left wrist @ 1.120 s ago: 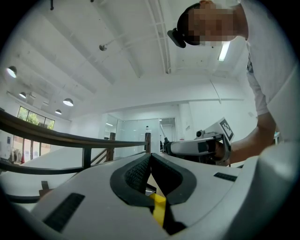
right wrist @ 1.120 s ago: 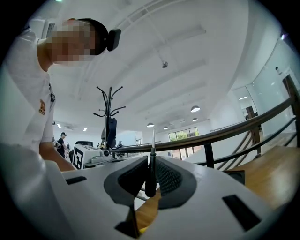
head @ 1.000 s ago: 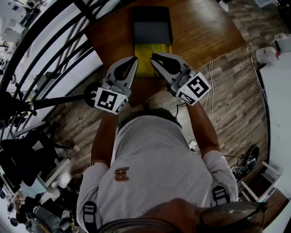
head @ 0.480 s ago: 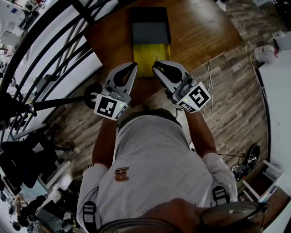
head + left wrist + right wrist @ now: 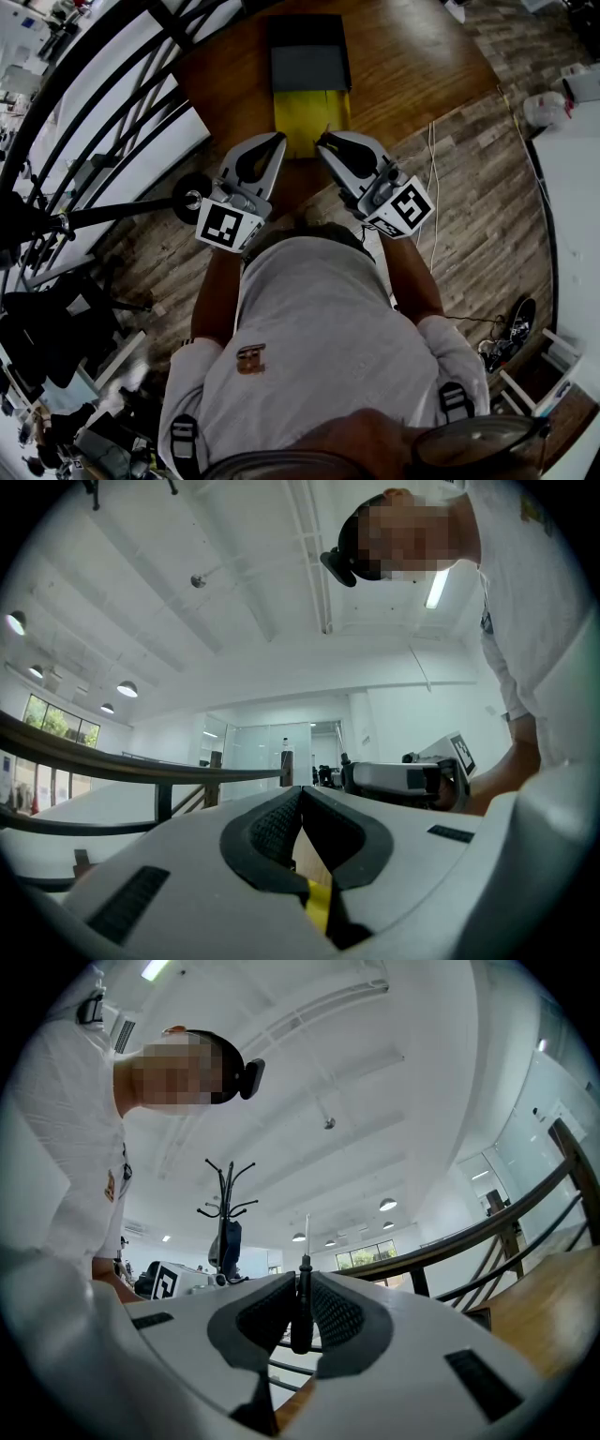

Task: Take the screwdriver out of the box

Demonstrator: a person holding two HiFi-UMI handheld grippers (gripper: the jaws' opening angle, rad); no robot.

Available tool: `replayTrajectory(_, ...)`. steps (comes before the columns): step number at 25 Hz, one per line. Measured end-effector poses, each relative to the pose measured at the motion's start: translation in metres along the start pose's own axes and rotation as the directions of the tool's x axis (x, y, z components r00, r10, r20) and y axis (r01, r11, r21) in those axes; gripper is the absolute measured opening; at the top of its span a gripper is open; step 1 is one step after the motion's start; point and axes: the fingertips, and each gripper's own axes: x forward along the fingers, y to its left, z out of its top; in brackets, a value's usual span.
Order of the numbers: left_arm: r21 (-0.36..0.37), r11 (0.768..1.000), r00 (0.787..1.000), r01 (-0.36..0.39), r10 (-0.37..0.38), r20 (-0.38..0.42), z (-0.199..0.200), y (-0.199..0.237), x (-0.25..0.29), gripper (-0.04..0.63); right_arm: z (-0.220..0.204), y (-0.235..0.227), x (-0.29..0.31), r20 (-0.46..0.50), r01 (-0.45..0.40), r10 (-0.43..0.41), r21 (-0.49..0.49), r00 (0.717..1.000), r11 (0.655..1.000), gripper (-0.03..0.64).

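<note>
In the right gripper view a thin black-handled screwdriver (image 5: 302, 1302) stands upright between the pads, its metal shaft pointing up past the tips; my right gripper (image 5: 302, 1283) is shut on it. The head view shows that gripper (image 5: 325, 141) at the near edge of the yellow box (image 5: 309, 111), whose dark lid (image 5: 309, 64) lies folded back behind it on the wooden table (image 5: 403, 66). My left gripper (image 5: 277, 141) hovers at the box's near left corner. In the left gripper view its tips (image 5: 300, 794) meet with nothing between them.
A black curved railing (image 5: 103, 103) runs along the left of the table. The person's head and white shirt (image 5: 309, 356) fill the lower middle. A white cable (image 5: 433, 178) trails over the plank floor to the right. A white counter (image 5: 572, 197) stands at the far right.
Both grippers have drawn back a little from the box toward the person, so more of the yellow box shows beyond their tips. The jaws look unchanged.
</note>
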Motion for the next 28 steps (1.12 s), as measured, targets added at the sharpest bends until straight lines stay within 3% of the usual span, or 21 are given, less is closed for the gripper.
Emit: replayTrajectory(28,0.003,1.0,1.0,0.027,-0.027,-0.001,0.001,-0.008,0.008,0.018,-0.005,0.003,-0.013,-0.01,-0.006,0.006,0.007,1.0,1.0,0.067)
